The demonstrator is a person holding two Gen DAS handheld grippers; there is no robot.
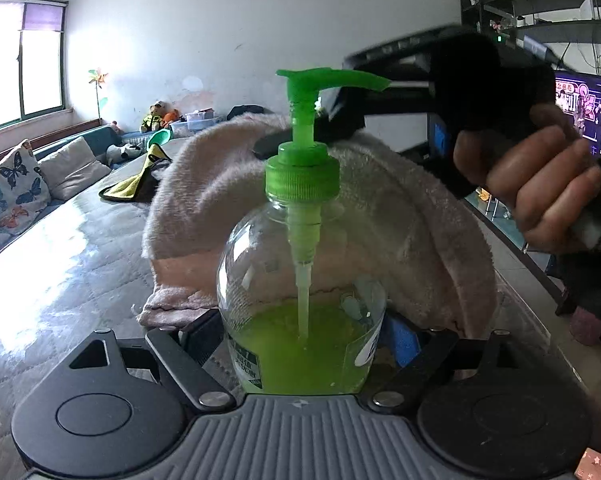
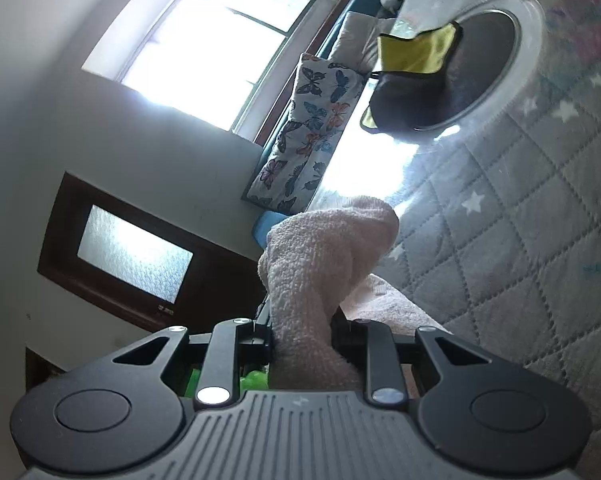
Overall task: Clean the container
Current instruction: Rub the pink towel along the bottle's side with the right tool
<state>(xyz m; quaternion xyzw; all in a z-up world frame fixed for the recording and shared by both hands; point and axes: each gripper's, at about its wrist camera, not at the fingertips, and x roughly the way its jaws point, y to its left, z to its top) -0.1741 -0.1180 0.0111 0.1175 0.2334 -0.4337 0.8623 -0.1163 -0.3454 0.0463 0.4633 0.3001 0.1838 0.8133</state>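
1. The left gripper (image 1: pixel 302 344) has its jaws clamped on a clear pump bottle (image 1: pixel 300 292), upright at the frame's centre and holding green liquid low down.
2. The bottle's label (image 1: pixel 247 368) at 7 o'clock carries print too small to read.
3. The right gripper (image 2: pixel 300 336) has its jaws closed on a pink towel (image 2: pixel 320 264).
4. In the left view, the towel drapes behind the bottle.
5. A yellow cloth (image 1: pixel 134 184) lies on the quilted table (image 1: pixel 60 264) at 10 o'clock.
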